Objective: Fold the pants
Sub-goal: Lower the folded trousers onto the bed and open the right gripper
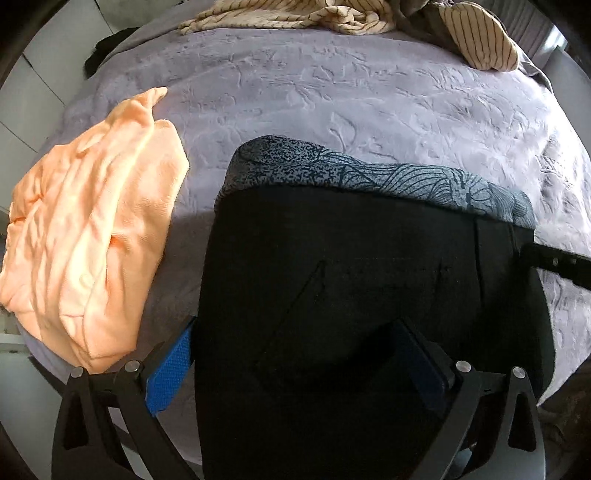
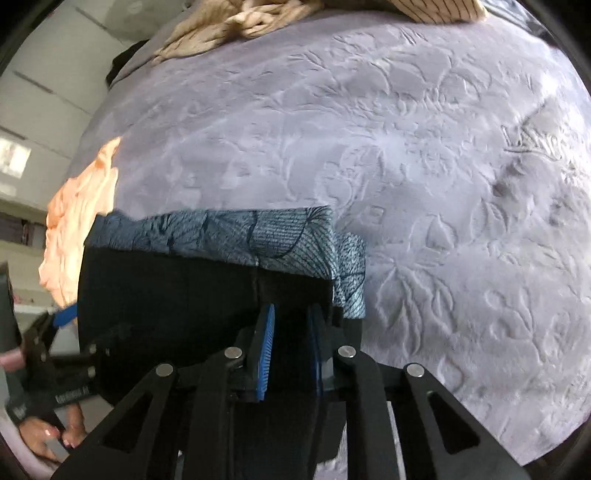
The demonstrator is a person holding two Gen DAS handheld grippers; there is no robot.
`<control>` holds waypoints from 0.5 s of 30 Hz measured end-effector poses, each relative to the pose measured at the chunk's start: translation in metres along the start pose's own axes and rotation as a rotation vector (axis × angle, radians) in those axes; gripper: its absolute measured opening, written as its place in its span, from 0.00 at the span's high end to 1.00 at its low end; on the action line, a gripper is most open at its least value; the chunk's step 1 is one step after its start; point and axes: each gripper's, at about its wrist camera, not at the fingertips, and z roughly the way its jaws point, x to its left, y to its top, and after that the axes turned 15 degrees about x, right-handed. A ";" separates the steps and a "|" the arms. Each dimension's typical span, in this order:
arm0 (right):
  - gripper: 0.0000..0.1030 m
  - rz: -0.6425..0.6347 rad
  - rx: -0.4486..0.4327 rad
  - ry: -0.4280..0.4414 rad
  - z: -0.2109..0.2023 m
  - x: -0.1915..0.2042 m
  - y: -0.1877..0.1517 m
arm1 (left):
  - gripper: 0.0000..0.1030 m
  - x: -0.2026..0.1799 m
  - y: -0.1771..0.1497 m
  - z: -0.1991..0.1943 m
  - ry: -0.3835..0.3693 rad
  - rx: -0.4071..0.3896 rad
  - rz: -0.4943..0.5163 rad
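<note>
The black pants [image 1: 351, 280] lie folded on a blue patterned garment [image 1: 369, 173] on the grey bed cover [image 1: 351, 99]. My left gripper [image 1: 295, 354] is open wide, its blue pads [image 1: 168, 373] standing either side of the pants' near edge. In the right wrist view the black pants [image 2: 177, 288] lie on the same blue patterned garment [image 2: 236, 232]. My right gripper [image 2: 291, 347] is shut on the pants' near right edge, black cloth pinched between its blue pads [image 2: 266, 350]. The left gripper's body [image 2: 48, 354] shows at the far left there.
A folded orange garment [image 1: 88, 236] lies left of the pants, also in the right wrist view [image 2: 79, 214]. Striped beige clothes [image 1: 295, 14] are heaped at the bed's far edge. A black strap [image 1: 557, 264] juts out at the right. White cupboards [image 2: 40, 96] stand at the left.
</note>
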 end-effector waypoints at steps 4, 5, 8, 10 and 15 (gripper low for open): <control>0.88 -0.035 -0.018 -0.034 0.000 0.002 0.012 | 0.00 -0.004 0.005 0.005 -0.003 0.006 -0.009; 0.88 -0.037 -0.018 -0.033 -0.001 0.003 0.014 | 0.00 -0.004 0.007 0.006 -0.002 0.013 -0.015; 0.84 -0.044 -0.006 -0.005 -0.008 0.003 0.013 | 0.00 -0.003 0.008 0.008 -0.017 0.029 -0.023; 0.83 -0.054 -0.004 -0.001 -0.016 0.004 0.004 | 0.00 -0.002 0.006 0.008 -0.024 0.024 -0.020; 0.48 -0.022 0.022 0.011 -0.026 0.005 -0.027 | 0.00 -0.002 0.002 0.005 -0.027 0.007 -0.025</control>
